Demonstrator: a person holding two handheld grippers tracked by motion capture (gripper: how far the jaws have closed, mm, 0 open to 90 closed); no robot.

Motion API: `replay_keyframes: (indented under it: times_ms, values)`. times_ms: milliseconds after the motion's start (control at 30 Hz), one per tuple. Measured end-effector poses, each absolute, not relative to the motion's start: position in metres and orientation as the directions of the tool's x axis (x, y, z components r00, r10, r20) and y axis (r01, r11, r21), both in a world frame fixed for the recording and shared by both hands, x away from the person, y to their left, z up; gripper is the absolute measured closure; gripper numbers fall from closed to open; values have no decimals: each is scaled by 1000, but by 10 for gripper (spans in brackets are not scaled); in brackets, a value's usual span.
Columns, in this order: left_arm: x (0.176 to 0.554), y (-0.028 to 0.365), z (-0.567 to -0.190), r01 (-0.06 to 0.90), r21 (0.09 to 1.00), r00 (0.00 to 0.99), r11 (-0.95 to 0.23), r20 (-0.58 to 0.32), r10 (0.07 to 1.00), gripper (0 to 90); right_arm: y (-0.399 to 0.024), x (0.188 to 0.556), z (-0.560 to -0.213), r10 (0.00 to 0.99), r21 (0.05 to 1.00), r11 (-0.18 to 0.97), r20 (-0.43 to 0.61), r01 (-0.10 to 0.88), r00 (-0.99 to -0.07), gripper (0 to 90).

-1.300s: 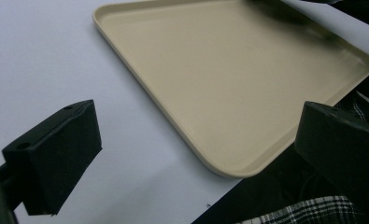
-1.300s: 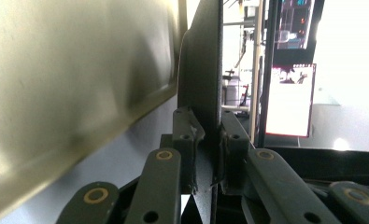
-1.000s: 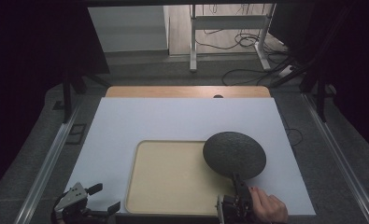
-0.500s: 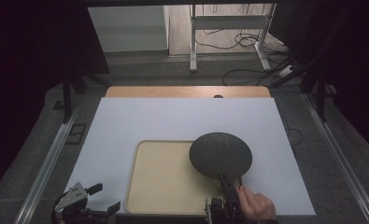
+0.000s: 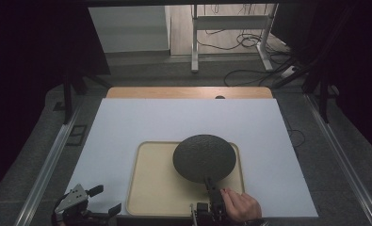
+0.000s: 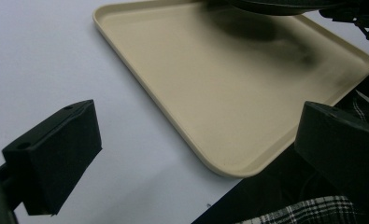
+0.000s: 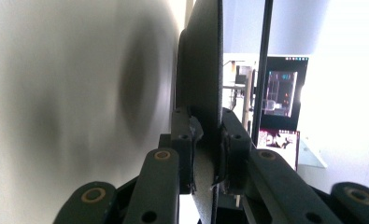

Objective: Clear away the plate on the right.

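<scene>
A dark round plate (image 5: 204,158) is held above the right half of a beige tray (image 5: 157,186), its far edge reaching just past the tray's far rim. In the right gripper view the plate (image 7: 205,70) is seen edge-on, and the two jaws of the right gripper (image 7: 205,144) are clamped on its near rim, one on each face. From the high view the right gripper (image 5: 212,188) is seen at the near edge of the tray, with the person's hand (image 5: 240,206) behind it. A blurred shadow is cast on the tray (image 6: 210,107) beneath the plate. The tray is set on a white sheet (image 5: 127,127) that covers most of the table. The left gripper (image 5: 103,202) is held at the near left corner of the sheet, beside the tray, with its jaws spread wide and nothing between them.
</scene>
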State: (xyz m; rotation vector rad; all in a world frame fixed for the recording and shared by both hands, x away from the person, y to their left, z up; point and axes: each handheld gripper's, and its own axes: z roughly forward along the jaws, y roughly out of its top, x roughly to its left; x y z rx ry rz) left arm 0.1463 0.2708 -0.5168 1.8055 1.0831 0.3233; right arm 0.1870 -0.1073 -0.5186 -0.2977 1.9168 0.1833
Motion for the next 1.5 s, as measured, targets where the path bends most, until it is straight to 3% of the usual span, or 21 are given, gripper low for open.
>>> replay_keyframes:
  times_ms: [467, 700, 1200, 1300, 1500]
  values:
    - [146, 271, -517, 528, 838, 569, -134, -232, 789, 1, -82, 174, -527, -155, -14, 926, -925, -376, -347, 787]
    - [146, 271, -517, 528, 839, 568, -133, -232, 789, 1, -78, 172, -532, -161, -11, 924, -918, -382, -362, 786]
    - [146, 270, -517, 531, 836, 568, -139, -230, 790, 1, -78, 168, -538, -153, 64, 918, -854, -392, -498, 846]
    - [146, 270, -517, 530, 837, 568, -140, -228, 791, 1, -76, 164, -539, -171, 17, 930, -865, -368, -472, 839]
    - [146, 270, -517, 530, 836, 570, -142, -227, 790, 1, -77, 165, -546, -186, 16, 930, -842, -368, -507, 813]
